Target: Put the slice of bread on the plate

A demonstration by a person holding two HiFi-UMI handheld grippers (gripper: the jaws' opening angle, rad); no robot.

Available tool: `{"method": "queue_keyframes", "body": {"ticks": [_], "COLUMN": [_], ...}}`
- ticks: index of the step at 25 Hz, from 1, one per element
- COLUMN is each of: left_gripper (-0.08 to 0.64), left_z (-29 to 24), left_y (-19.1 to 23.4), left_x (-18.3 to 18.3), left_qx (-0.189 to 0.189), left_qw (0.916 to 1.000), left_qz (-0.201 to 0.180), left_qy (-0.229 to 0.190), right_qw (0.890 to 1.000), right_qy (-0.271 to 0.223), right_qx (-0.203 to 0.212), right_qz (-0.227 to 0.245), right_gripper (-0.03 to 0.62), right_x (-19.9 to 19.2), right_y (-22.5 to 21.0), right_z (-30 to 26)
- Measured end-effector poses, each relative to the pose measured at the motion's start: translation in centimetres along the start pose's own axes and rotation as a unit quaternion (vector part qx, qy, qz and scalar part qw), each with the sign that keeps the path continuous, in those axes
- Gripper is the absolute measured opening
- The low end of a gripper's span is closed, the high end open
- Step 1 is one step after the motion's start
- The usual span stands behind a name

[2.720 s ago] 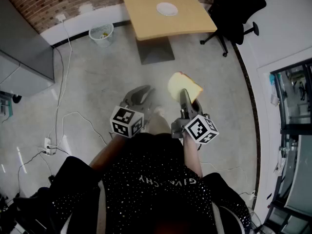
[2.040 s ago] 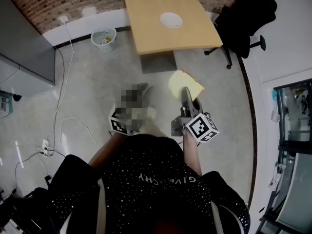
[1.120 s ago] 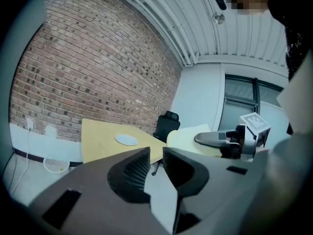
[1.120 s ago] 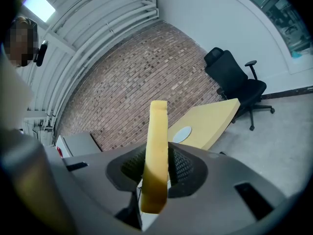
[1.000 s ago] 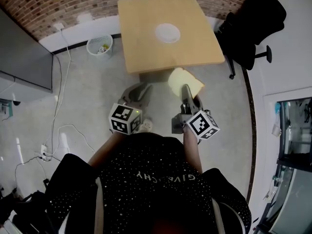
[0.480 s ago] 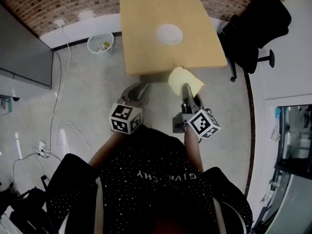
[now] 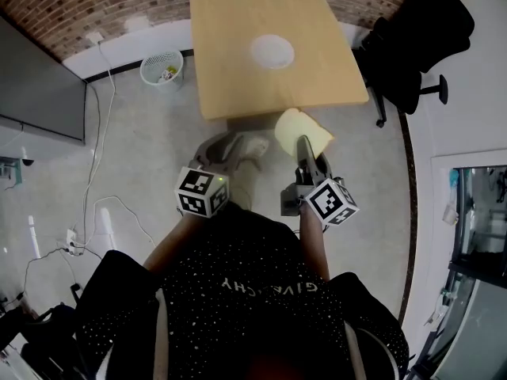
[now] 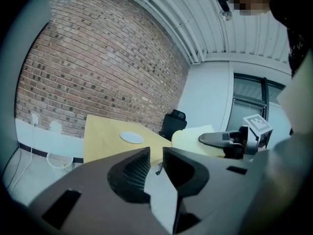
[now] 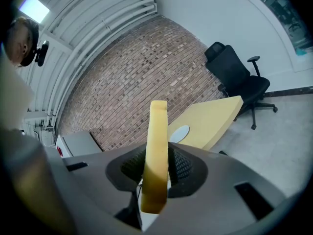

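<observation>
The person wears a black short-sleeved top [image 7: 253, 299] speckled with tiny white dots, with pale lettering across the chest. The left hand-held gripper [image 7: 232, 141] and right hand-held gripper [image 7: 303, 141] are grey, each bearing a black-and-white marker cube [image 7: 202, 192].

Place: an office workroom, not a home.
Walls: bare brick wall [image 7: 119, 6], with a glazed partition [image 7: 475, 212] at one side.
Furniture: plain wooden table [image 7: 238, 77], black swivel chair [image 7: 412, 38], grey cabinet [image 7: 40, 85].
Floor: pale concrete floor [image 7: 150, 149], loose cables [image 7: 95, 204], mesh wastebasket [image 7: 162, 68].
</observation>
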State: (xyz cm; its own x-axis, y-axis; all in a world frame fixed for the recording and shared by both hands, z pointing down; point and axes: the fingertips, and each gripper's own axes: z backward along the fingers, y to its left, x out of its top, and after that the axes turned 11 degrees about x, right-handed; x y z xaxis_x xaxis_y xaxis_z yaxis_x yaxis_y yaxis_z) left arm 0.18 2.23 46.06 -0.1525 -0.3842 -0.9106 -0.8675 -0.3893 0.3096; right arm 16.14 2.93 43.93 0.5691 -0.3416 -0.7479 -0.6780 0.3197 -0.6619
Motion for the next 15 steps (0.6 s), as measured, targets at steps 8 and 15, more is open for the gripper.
{"method": "queue_keyframes", "body": {"ticks": [8, 15], "left_gripper": [0.087, 0.087], "left_z": [-2.4, -7.4], "left_y": [0.5, 0.5], "left_x": [0.2, 1.7], "left_qx": [0.009, 0.009], "left_qw": [0.9999, 0.9997], "left_qz": [0.008, 0.016], "left_qy": [0.011, 0.015], "right_qw": [1.0, 1.0], "right_qy": [0.001, 0.009], "right_qx": [-0.008, -0.015], "right_qz": [-0.011, -0.02], "right_gripper": [0.095, 0.095], "right_x": [0.9, 3.1], "right_y": [-1.9, -5.0], "right_z": [-0.9, -4.1]}}
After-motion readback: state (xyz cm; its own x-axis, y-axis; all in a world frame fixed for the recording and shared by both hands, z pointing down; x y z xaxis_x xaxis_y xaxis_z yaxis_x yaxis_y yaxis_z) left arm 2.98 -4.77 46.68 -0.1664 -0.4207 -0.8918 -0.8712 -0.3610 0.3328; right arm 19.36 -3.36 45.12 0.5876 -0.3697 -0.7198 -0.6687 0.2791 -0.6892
